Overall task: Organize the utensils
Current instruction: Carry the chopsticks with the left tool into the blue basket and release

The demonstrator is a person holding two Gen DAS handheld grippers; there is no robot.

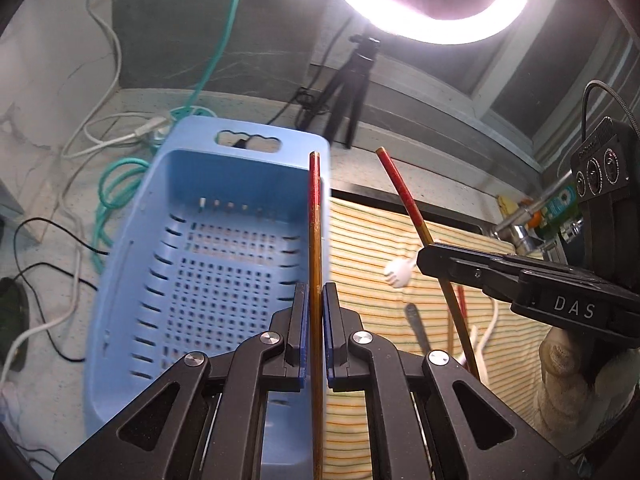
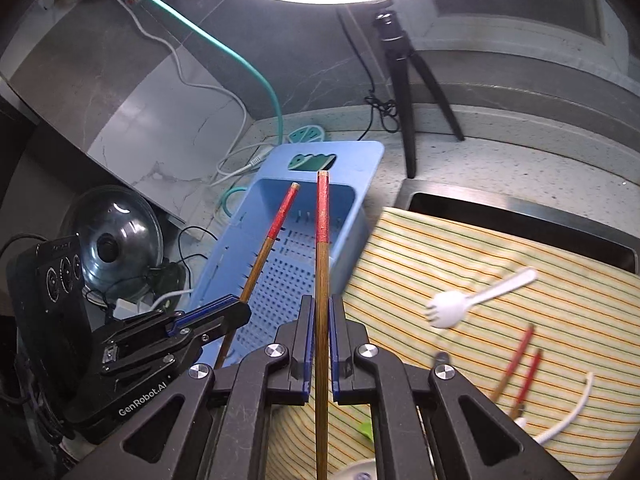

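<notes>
My left gripper (image 1: 316, 300) is shut on a red-tipped wooden chopstick (image 1: 315, 216) that points up over the blue perforated basket (image 1: 200, 264). My right gripper (image 2: 319, 316) is shut on a second red-tipped chopstick (image 2: 322, 232), held over the basket's (image 2: 280, 272) right edge. Each gripper shows in the other's view, the right one (image 1: 440, 260) and the left one (image 2: 224, 312), each with its chopstick. On the striped cloth (image 2: 500, 280) lie a white plastic spork (image 2: 460, 308), two more red-tipped chopsticks (image 2: 520, 360) and a white utensil handle (image 2: 576, 404).
A ring light on a black tripod (image 2: 404, 80) stands behind the basket. Cables (image 1: 100, 184) and a power strip (image 2: 306, 134) lie on the counter to the left. A pot lid (image 2: 112, 240) leans at the far left. A tap (image 1: 520, 232) is at the right.
</notes>
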